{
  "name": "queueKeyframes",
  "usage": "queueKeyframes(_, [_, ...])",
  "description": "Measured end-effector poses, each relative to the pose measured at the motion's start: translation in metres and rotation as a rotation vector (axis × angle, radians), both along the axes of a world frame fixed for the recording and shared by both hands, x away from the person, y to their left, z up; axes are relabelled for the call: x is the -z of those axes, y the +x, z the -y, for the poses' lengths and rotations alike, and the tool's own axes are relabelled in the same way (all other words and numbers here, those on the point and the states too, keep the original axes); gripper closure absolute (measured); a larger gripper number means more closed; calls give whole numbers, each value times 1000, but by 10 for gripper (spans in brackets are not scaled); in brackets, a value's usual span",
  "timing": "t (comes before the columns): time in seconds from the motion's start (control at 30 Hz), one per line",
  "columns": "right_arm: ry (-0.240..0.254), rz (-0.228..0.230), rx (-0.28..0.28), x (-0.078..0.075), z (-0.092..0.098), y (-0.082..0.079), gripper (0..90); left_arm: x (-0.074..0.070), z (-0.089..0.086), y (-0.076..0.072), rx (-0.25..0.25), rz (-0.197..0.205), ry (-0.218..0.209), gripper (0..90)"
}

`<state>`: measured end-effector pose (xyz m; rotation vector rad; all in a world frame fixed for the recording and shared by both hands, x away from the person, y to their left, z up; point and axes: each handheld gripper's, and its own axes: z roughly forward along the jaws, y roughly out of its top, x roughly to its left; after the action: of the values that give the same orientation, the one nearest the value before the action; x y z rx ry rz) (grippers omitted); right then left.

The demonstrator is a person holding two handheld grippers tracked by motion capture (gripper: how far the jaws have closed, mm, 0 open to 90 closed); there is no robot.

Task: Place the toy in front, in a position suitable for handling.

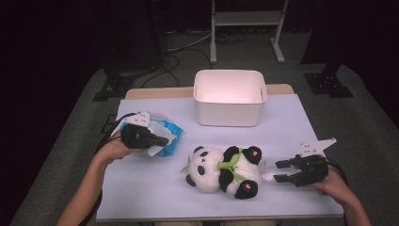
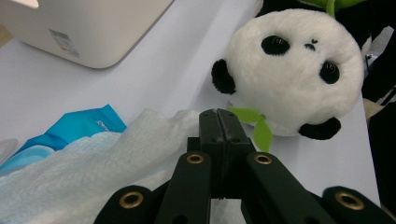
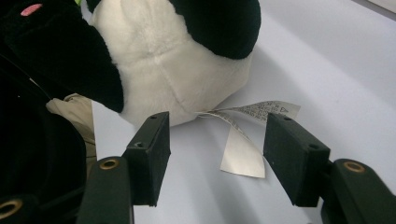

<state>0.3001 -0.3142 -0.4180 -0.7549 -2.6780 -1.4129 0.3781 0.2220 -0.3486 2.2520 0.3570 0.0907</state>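
From above, the plush panda [image 1: 225, 170] lies on its back mid-table before the white bin [image 1: 230, 96], between both grippers. In the left gripper view, the left gripper [image 2: 219, 122] is clamped on a wet wipe [image 2: 88, 168] drawn from the blue pack [image 2: 74, 128], seemingly for cleaning. In the right gripper view, the right gripper [image 3: 217, 156] stands open astride the panda's tag [image 3: 245, 140], poised to steady the toy.

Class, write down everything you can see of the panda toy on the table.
The panda toy is soft plush, white with black ears, eye patches and limbs, pink paw pads and green leaves at its chest. It lies on its back on the pale table cover, head toward the person's left, in front of the white bin. A white sewn-in label trails from its rear between the open jaws of the right gripper, untouched.
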Motion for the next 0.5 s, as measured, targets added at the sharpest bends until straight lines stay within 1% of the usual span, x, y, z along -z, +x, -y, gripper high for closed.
queueKeyframes(0.03, [0, 1, 1, 0, 0, 0, 400, 0, 1, 0, 6, -6, -1, 900])
queueKeyframes(0.1, [2, -1, 0, 0, 0, 0, 400, 0, 1, 1, -3, -13, -14, 900])
queueKeyframes(0.3, [7, -3, -8, 0, -1, -1, 401, 0, 3, 0, 7, -23, -2, 900])
queueKeyframes(0.5, [6, -4, -7, 1, -2, 0, 401, 1, 3, -1, 18, -25, -9, 900])
